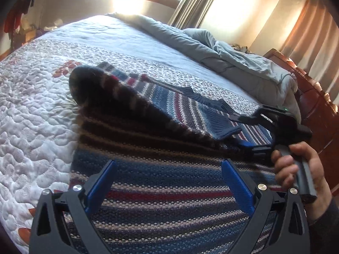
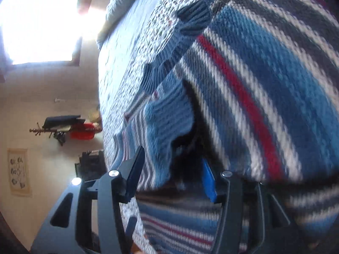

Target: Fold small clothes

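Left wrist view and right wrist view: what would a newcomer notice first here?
First the striped knit sweater, blue, red, white and grey, spread on the quilted bedspread and filling the foreground. One part of it is lifted into a dark fold that runs toward the right tongs, held by a hand at the right edge. The left tongs stand wide open over the sweater, gripping nothing, and bright windows glare behind the bed.

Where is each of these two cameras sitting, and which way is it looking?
Left wrist: sits on the left tool, looks down across the striped sweater on the quilted bed; a hand holding the right tool shows.
Right wrist: sits on the right tool, rolled sideways, close on the sweater.
Shared: sweater, bed, bright window.
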`<state>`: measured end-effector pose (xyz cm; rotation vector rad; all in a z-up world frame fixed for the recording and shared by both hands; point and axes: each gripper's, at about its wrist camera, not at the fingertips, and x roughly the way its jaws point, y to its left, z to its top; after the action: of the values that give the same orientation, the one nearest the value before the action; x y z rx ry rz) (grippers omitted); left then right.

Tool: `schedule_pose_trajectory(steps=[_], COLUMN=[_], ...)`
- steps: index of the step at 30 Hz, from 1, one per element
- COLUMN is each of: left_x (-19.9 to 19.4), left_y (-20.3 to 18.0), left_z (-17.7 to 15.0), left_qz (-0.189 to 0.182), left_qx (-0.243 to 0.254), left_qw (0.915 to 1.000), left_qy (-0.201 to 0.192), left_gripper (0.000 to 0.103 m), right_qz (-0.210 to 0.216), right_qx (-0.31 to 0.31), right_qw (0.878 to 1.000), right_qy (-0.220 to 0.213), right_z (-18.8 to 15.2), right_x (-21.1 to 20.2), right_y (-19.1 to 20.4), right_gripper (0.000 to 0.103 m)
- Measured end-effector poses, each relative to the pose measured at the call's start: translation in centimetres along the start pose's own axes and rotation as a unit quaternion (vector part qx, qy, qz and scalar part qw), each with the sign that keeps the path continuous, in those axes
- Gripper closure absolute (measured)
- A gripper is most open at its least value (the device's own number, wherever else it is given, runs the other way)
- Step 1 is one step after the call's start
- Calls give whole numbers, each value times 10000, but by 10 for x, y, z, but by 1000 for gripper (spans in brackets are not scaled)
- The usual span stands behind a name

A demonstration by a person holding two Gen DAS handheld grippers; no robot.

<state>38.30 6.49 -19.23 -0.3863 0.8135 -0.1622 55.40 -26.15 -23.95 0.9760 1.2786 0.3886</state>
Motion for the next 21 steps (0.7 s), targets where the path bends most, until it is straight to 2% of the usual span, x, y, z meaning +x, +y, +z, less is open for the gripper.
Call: schedule_pose_trajectory(steps=[1,2,3,4,9,13,17,21], left_x=[1,1,2,3,4,4,3,5], left_y=[0,0,-1,1,19,38,40,33], left_z=[-1,-2,-2,-2,-5,-5,-5,-6], left_qz=[11,-5,-44,-105,-253,-594,-672,-742], left_qx=[23,48,65,56,-313,-838,-868,-737], left_qw=[10000,10000,10000,9999,9992,9946,9938,9943], left_qy=[-6,0,9,14,83,172,173,204], left_gripper=[4,4,4,4,4,4,4,4], right_qz=[-69,-110,-161,-235,-525,-715,-886,-936], right_qx=[13,-35,-150,-387,-1341,-1932,-2105,-2057], right_qw=[9999,9999,9997,9989,9873,9733,9666,9676], right_qy=[-92,-111,-122,-149,-672,-1014,-1160,-1127], right_z=[5,9,12,15,27,40,52,61], right_x=[3,5,7,7,-18,-56,-92,-110], right_y=[2,4,9,17,65,95,90,71], right_gripper=[57,65,88,96,96,96,96,96])
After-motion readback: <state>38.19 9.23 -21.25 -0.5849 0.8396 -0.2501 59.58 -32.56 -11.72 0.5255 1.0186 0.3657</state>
